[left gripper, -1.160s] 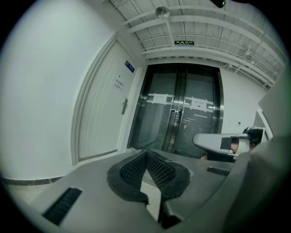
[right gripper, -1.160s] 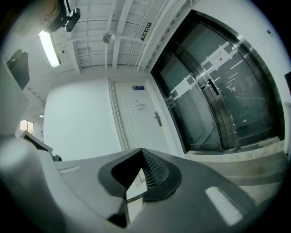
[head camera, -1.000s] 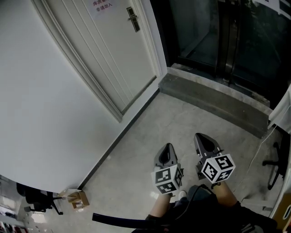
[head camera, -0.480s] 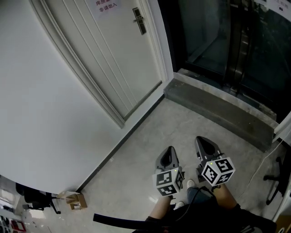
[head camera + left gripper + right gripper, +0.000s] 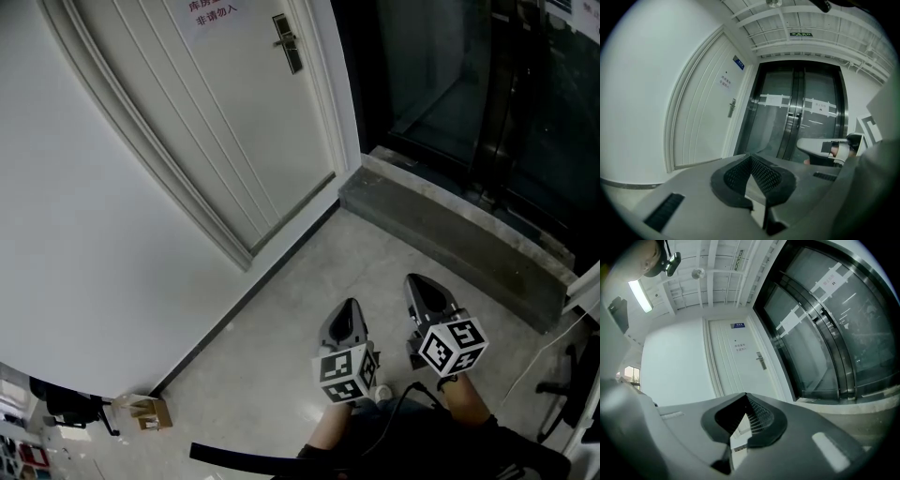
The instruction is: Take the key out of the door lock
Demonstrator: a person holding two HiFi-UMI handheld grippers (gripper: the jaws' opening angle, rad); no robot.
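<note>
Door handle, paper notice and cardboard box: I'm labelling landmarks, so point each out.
door handle [image 5: 289, 44], head view, its metal plate
paper notice [image 5: 208, 14], head view, its printed part
cardboard box [image 5: 142, 411], head view, its top

White panelled door [image 5: 234, 122] fills upper left, shut in its white frame, w/ a dark metal handle plate [image 5: 288, 43] near its far edge & a paper notice w/ red print [image 5: 208, 11] at the top edge. Lock detail too small to tell. Plain white wall [image 5: 84, 244] runs down the left side. Grey concrete step [image 5: 441, 225] lies below dark glass doors [image 5: 487, 84], upper right. Pale speckled floor [image 5: 309, 272] btwn them. Low centre: dark grey left gripper [image 5: 348, 314] & dark grey right gripper [image 5: 424, 292], side by side, not touching, each w/ its marker cube nearest the person. Small cardboard box [image 5: 142, 411] sits at the wall foot, btm left.
</note>
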